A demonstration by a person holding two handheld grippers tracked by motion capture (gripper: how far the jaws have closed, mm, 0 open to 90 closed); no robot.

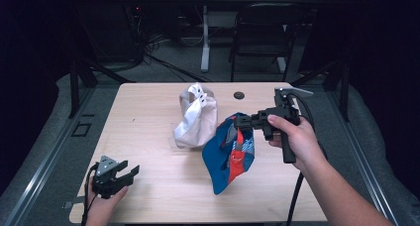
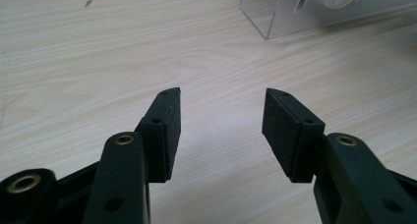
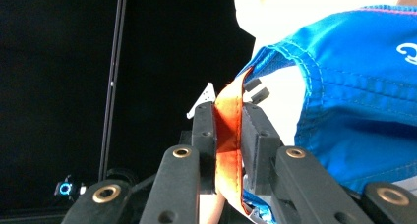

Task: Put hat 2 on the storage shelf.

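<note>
A blue cap with an orange strap hangs lifted at the right of the tabletop, its lower edge apparently resting on or just above the wood, while the right tongs hold it up by the strap. In the right gripper view the two black jaws stand nearly together, pinching the orange strap flat between their pads, with the blue cloth draped off to one side. Just beside the cap, toward the middle of the tabletop, a white cap sits propped upright on what looks like a clear stand, whose corner appears at the top of the left gripper view. A small dark disc lies beyond the caps near the far edge.

The left tongs wait well apart at the near left corner, jaws spread wide over bare wood and gripping nothing, as the left gripper view makes plain.

By the look of things, the step in hand is the lift-and-carry of the blue cap, held by its strap. The next move would seem to call for a steady pinch, since a thin strap can slip, and for bringing the idle left tongs in to steady the brim or crown before the cap is set down or mounted; where it is bound cannot be told.
</note>
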